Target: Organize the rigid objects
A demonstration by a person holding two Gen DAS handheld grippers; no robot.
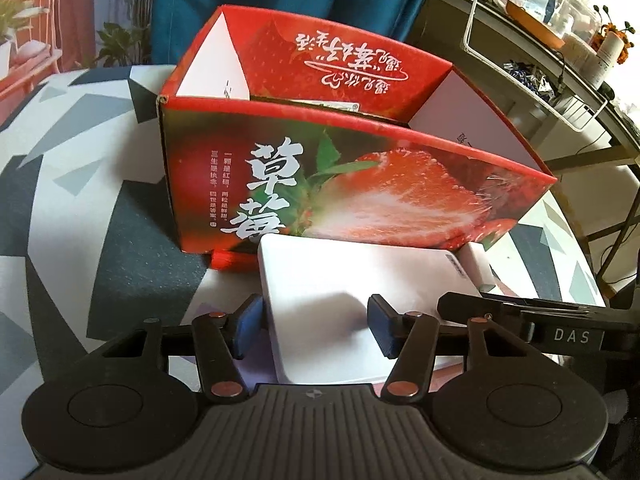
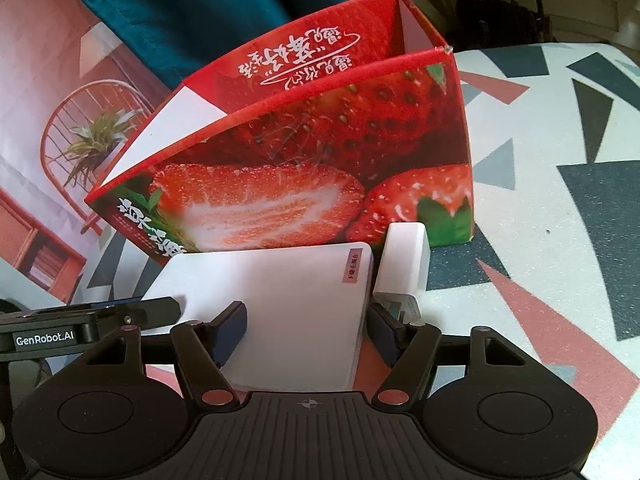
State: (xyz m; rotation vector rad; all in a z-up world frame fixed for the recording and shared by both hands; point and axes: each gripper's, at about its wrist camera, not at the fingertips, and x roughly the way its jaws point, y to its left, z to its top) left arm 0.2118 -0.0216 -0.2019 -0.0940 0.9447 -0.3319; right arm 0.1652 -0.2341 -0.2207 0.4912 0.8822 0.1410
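Observation:
A flat white rectangular box [image 1: 340, 280] lies on the patterned tablecloth in front of an open red strawberry carton [image 1: 352, 184]. My left gripper [image 1: 316, 326] straddles the white box's left part, fingers open, one blue pad at the box's left edge and the other resting over its top. My right gripper [image 2: 308, 330] straddles the same white box [image 2: 280, 292] from the other end, fingers open. A small white charger [image 2: 404, 260] stands next to the box, touching the right gripper's right finger. The red carton [image 2: 320, 168] stands just behind.
The tablecloth [image 1: 80, 220] has grey, black and pink shapes. A white flat box [image 1: 460, 120] leans inside the carton. A cluttered shelf [image 1: 560, 40] stands at the far right. A blue curtain [image 2: 180, 12] hangs behind.

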